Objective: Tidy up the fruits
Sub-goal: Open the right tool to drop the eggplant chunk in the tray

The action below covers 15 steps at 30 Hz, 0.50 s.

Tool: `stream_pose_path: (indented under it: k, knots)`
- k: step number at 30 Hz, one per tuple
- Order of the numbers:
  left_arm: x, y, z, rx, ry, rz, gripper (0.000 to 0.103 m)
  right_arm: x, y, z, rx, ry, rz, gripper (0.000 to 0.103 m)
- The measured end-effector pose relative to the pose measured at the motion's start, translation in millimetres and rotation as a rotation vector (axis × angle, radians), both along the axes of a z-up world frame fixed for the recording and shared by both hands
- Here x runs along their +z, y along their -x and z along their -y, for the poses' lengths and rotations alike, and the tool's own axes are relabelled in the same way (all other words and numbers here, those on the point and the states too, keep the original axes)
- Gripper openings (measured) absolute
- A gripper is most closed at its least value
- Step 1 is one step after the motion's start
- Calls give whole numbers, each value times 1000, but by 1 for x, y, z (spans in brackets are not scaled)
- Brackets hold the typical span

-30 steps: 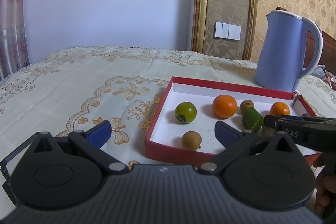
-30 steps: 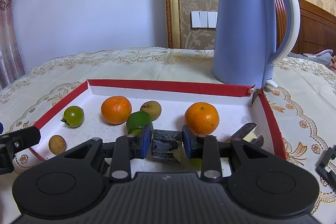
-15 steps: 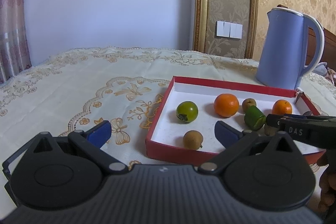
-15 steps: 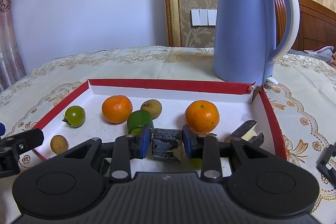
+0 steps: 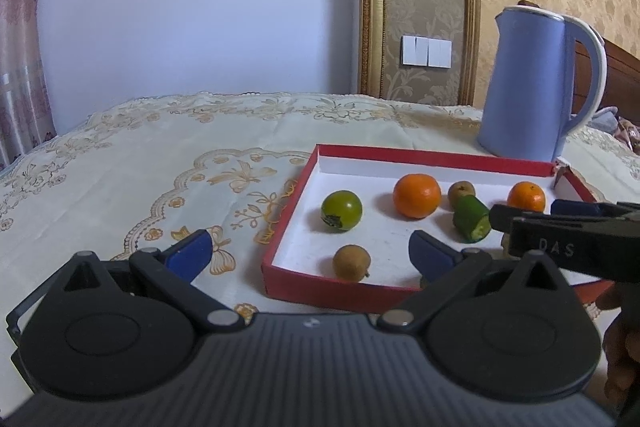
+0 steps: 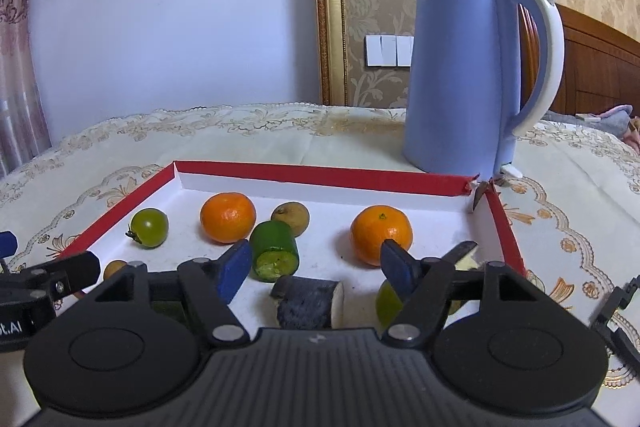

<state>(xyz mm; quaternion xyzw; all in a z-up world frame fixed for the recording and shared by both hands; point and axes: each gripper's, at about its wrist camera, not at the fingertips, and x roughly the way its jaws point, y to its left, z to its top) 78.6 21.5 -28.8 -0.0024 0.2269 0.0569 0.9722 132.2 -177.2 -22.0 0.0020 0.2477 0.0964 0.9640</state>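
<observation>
Fruits are sitting in the red tray [image 6: 328,175], and the right gripper [image 6: 316,263] is now spread wide after being clamped on the dark cut piece [image 6: 310,301] half a second ago; that piece is lying on the tray floor just in front of the tool, between the blue pads and touching neither, cut face turned right. So a release has just happened: the piece is placed, and the right tool is free for the next pick. Just beyond the left pad [image 6: 234,269] a green cut chunk [image 6: 275,251] is lying with its cut end toward the camera; behind it are an orange [image 6: 227,217] and a brown round fruit [image 6: 291,217], and farther left a green tomato [image 6: 149,227]. Past the right pad, a second orange [image 6: 380,233] is sitting, with a pale green fruit [image 6: 387,301] half hidden under the finger and another dark-skinned slice [image 6: 464,255] off to the right. The blue kettle [image 6: 472,75] is standing outside the tray's far right corner. The left gripper [image 5: 308,253] is hanging wide and empty over the tablecloth [image 5: 120,163] at the tray's near left corner, little changed, a small brown fruit [image 5: 351,262] just ahead between its pads. Judging by the layout, sorting is partway along; several pieces are still sitting mixed together.
</observation>
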Motion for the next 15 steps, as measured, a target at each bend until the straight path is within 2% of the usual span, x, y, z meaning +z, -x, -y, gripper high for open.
stream_pose_path:
  k: [10, 12, 14, 15]
  knots:
    - [2, 4, 3, -17, 16, -19, 103, 1, 7, -1, 10, 9, 2, 71]
    - [3, 5, 4, -20, 12, -19, 103, 2, 9, -1, 10, 7, 1, 74]
    - [3, 6, 5, -23, 12, -18, 103, 3, 13, 0, 12, 8, 8, 84]
    - [4, 7, 6, -25, 13, -18, 103, 3, 15, 0, 12, 14, 12, 85]
